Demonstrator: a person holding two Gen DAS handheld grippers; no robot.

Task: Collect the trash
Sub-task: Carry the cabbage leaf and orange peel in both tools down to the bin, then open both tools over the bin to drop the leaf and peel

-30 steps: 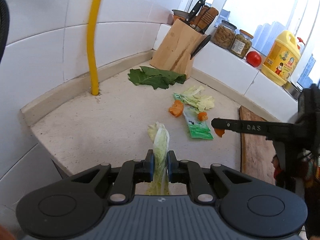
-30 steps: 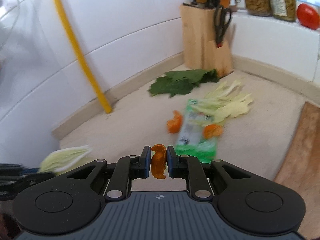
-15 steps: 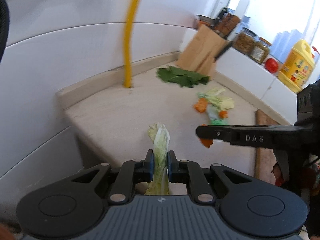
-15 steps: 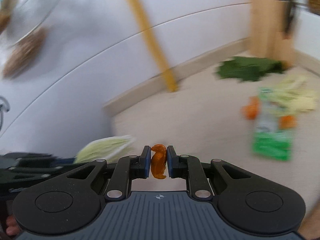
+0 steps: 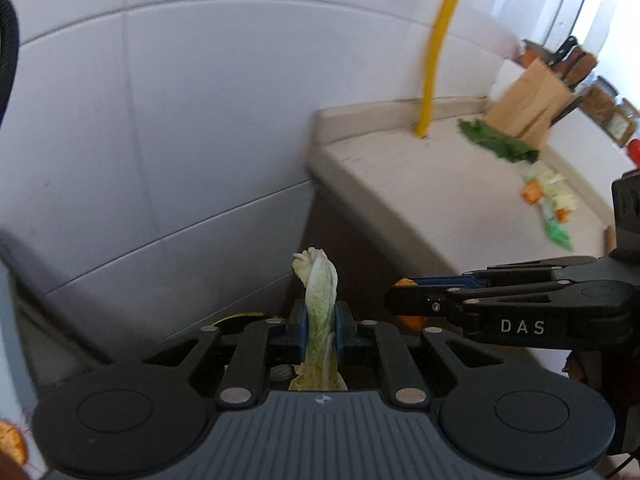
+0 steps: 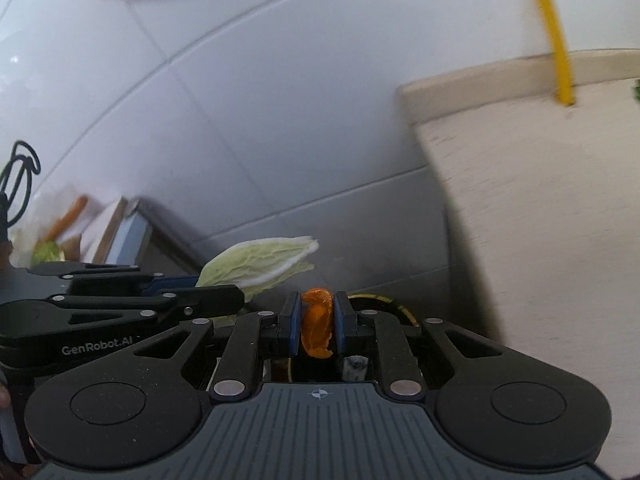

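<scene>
Bottom centre of the left wrist view: the left gripper (image 5: 320,330) is pinching a pale cabbage leaf (image 5: 318,300), blue pads pressed against its stalk, leaf tip curling upward. Over at the right of that frame the right gripper (image 5: 394,300) reaches in sideways with a bit of orange showing at its tip. Switch to the right wrist view, and there it is at lower centre: the right gripper (image 6: 316,328) squeezed tight on a piece of orange peel (image 6: 317,330), held upright between the pads. At the left of that frame the left gripper (image 6: 238,300) pokes in, its cabbage leaf (image 6: 260,264) fanning out toward the middle.

Both tools hang off the counter edge, with grey tiled wall (image 5: 180,140) behind them. Below the pads a yellow-edged rim shows, too hidden to name. Farther back, upper right in the left view: the beige counter (image 5: 420,188), a yellow pipe (image 5: 438,48) rising from it, dark green leaves (image 5: 498,142), a wooden knife block (image 5: 528,100), and blurred scraps with a green wrapper (image 5: 556,232) near the right edge.
</scene>
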